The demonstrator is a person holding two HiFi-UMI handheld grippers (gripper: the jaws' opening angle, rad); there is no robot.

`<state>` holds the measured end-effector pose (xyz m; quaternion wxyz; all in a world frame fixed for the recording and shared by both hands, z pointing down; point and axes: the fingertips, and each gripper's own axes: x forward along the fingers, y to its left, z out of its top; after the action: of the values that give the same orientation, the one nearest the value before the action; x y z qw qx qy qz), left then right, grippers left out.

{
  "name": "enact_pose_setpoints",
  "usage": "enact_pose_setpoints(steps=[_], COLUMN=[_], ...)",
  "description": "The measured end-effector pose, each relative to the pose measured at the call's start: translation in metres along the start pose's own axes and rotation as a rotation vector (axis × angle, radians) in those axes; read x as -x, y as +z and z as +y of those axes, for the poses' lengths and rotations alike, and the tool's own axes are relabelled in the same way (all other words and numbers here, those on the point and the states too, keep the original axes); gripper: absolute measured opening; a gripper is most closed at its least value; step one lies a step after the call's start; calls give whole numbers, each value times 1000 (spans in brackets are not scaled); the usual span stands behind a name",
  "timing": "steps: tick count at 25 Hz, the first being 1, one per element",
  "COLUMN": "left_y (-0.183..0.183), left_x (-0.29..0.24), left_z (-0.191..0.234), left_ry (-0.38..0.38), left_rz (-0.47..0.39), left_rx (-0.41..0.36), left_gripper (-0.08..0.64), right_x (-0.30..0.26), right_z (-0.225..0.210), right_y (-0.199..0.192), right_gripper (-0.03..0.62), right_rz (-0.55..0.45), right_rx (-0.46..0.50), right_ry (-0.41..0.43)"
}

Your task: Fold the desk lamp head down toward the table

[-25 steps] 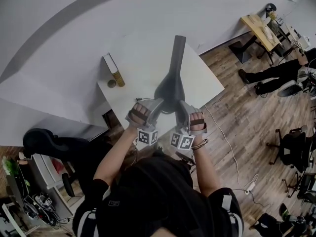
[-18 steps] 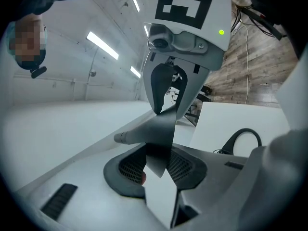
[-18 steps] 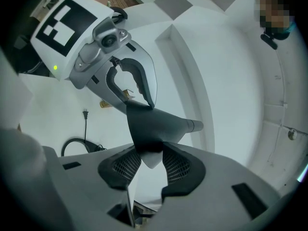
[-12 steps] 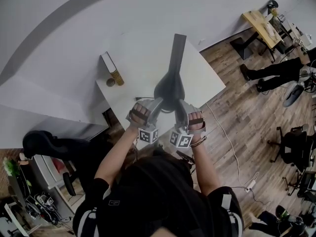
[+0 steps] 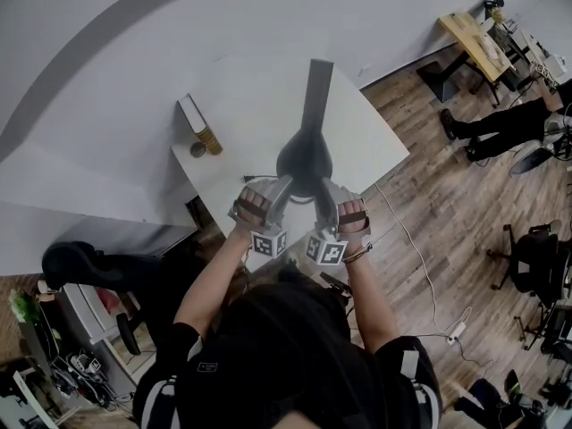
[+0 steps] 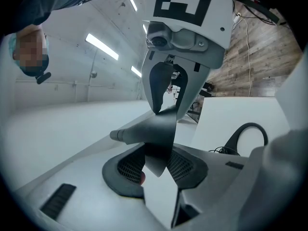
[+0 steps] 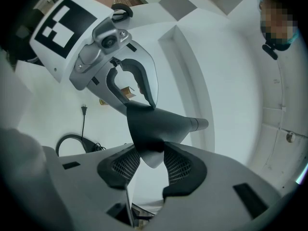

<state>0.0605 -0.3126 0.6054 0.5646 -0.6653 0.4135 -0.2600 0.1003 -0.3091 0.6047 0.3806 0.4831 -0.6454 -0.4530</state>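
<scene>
A dark grey desk lamp [image 5: 304,155] stands on the white table [image 5: 375,146], its long flat head [image 5: 317,88] reaching away from me. My left gripper [image 5: 288,188] and right gripper [image 5: 323,191] hold the lamp's flared near end from either side. In the left gripper view that thin flared edge [image 6: 154,129] runs between the pads of the left gripper [image 6: 156,170] and touches them. The right gripper [image 7: 150,167] grips the same flare [image 7: 159,124] the same way. Both sets of jaws are opening, with the lamp still between them.
A gold cylinder [image 5: 210,139] and a flat box [image 5: 190,113] sit at the table's far left corner. A black cable [image 6: 245,134] loops on the tabletop by the lamp, its plug [image 7: 84,110] lying loose. Office chairs and desks stand on the wooden floor to the right.
Both grippers and the lamp's flared end have shifted slightly together, up the picture in the head view. Both grippers keep their place on the flare.
</scene>
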Motion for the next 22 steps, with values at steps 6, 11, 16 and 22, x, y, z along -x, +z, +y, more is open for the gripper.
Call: enact_pose_setpoints(steps=[6,11,16,22], left_y=[-3,-5,-7,-9], left_x=[-2,-6,-8,-10], left_z=[-6,-8,-11,-14], left_ry=[21,27,34,36], left_rz=[7,17,12,2], left_rx=[-11,-3,-1,4], left_gripper=[138,143,146,152], right_x=[-3,-8,-10,-13], right_z=[5,6,11,13], right_y=[-1,-4,-7,-7], right_gripper=[167,173,175,181], right_rz=[-2,-2,-2,-9], right_rx=[8,11,9,8], right_ry=[-14,-12,-13,-19])
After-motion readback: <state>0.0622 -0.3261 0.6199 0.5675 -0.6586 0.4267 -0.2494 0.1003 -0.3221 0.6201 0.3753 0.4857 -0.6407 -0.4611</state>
